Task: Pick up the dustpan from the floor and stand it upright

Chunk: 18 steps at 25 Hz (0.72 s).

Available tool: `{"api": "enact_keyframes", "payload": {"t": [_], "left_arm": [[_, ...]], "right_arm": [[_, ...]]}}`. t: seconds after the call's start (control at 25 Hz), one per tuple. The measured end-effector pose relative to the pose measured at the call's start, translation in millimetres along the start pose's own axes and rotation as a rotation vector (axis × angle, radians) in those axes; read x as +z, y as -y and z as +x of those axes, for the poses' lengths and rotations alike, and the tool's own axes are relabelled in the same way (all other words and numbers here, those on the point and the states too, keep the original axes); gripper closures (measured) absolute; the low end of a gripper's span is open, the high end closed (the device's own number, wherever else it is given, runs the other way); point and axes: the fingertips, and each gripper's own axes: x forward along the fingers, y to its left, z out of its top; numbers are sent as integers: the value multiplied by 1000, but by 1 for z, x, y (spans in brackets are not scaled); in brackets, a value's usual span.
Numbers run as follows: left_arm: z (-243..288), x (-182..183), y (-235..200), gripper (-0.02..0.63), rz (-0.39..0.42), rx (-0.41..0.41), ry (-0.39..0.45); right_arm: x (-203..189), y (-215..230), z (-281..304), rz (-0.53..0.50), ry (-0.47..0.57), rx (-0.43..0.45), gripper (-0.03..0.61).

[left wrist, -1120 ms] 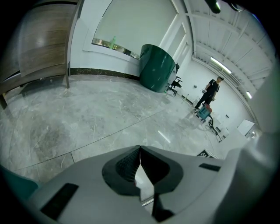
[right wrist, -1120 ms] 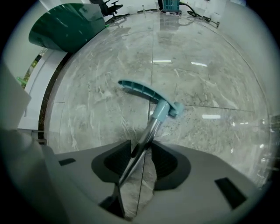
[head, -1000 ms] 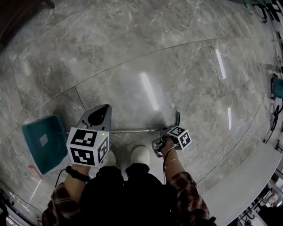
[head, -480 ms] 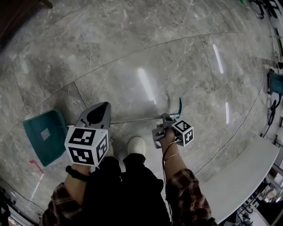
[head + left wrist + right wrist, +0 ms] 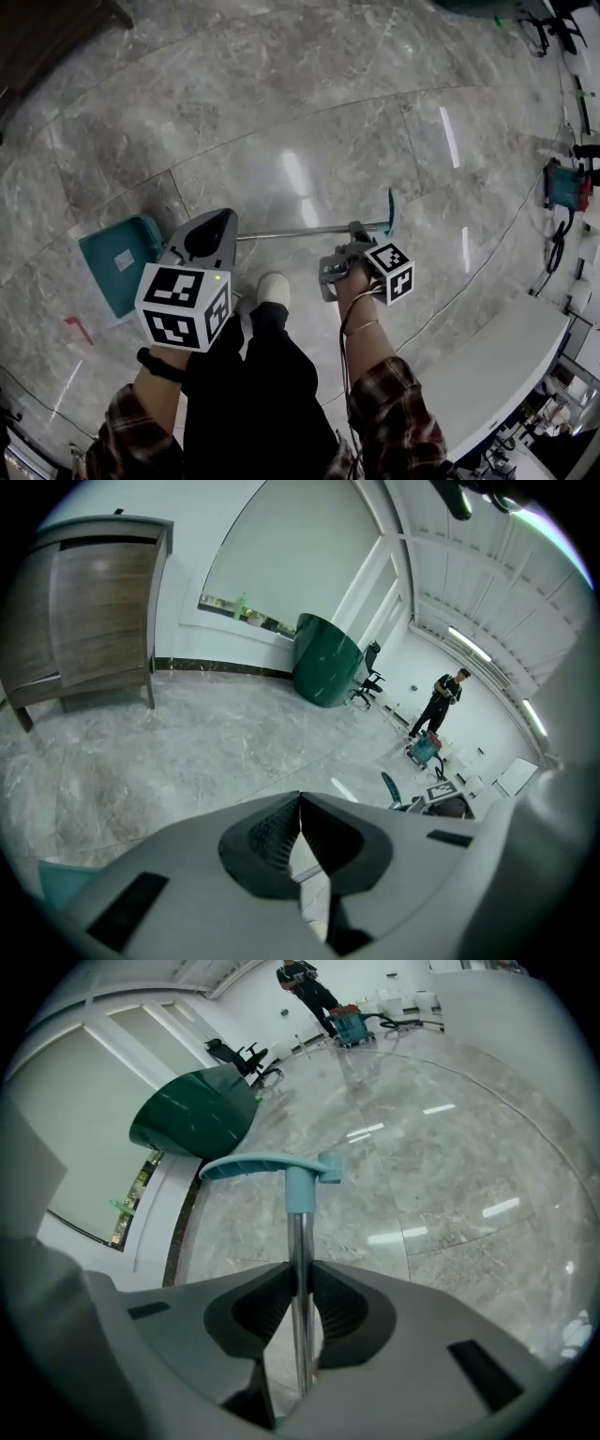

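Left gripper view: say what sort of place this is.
Probably an office lobby or open hall: a wide polished marble floor, a wooden cabinet by the wall, and an office chair beside a green rounded unit.

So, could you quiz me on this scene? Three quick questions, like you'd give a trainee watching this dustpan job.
1. Pick one: the right gripper is closed on A) the metal pole, B) a broom, C) nothing.
2. True or false: the dustpan already stands upright.
3. What colour is its scoop?

Key:
1. A. Its jaws have just been closing, with the pole between them.
2. False. The pole runs sideways in the head view.
3. Teal.
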Motion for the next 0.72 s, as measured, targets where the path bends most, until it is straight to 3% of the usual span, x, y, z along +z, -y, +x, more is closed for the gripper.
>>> {"api": "enact_keyframes", "payload": {"t": [0.44, 0.72], "left_arm": [[-125, 113, 19, 601, -22, 48, 132], [-211, 158, -4, 602, -35, 123, 224]], "right_arm": [[36, -157, -120, -209, 97, 94, 497], [4, -247, -182, -406, 114, 181, 492]]}}
